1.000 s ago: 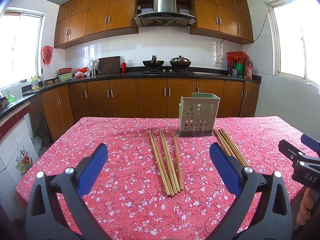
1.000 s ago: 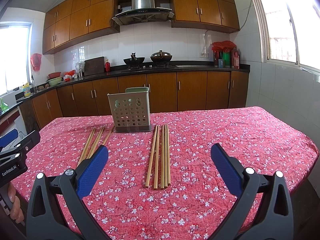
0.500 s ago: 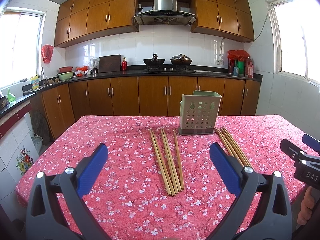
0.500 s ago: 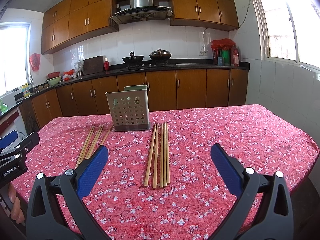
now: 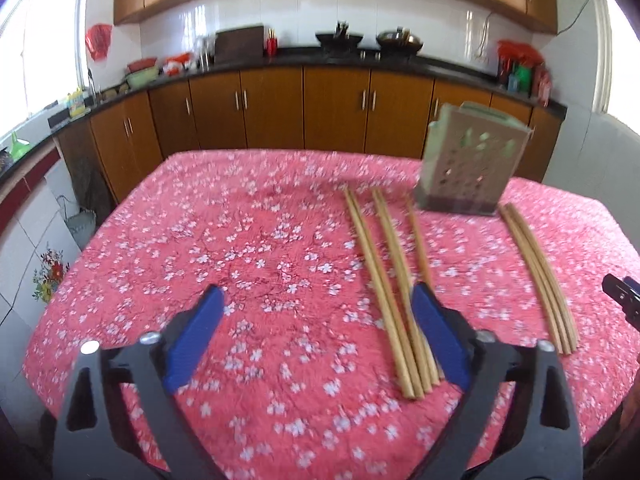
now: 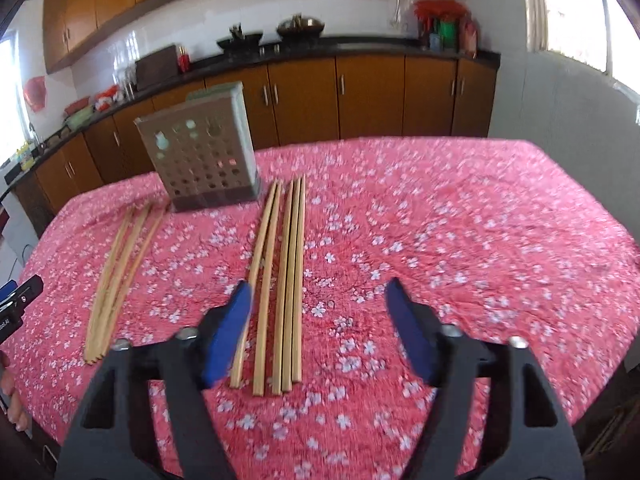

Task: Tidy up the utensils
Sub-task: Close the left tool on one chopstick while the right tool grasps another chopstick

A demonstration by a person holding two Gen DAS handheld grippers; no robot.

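Observation:
Two bundles of wooden chopsticks lie on the red floral tablecloth [image 5: 260, 248], in front of a perforated green utensil holder [image 5: 468, 168]. My left gripper [image 5: 316, 296] hovers over the cloth with its jaws closing. The left bundle [image 5: 384, 280] runs just inside its right finger [image 5: 438, 336], untouched. The right bundle [image 5: 540, 280] lies farther right. In the right wrist view, my right gripper [image 6: 319, 292] is narrower and also closing. The right bundle [image 6: 280, 280] lies below, between its fingers near the left pad [image 6: 230, 332], not pinched. The holder [image 6: 200, 160] and the left bundle [image 6: 116, 276] are to the left.
Brown kitchen cabinets [image 5: 272, 108] and a dark counter with pots stand behind the table. The other gripper's tip [image 5: 622, 300] shows at the right edge of the left wrist view. A hand [image 6: 10, 400] shows at the left edge of the right wrist view. The table edges [image 6: 600, 184] drop off all around.
Both grippers have tipped downward and come closer to the table and the chopsticks. Their jaws have narrowed, the right more than the left. The chopsticks and holder have not moved.

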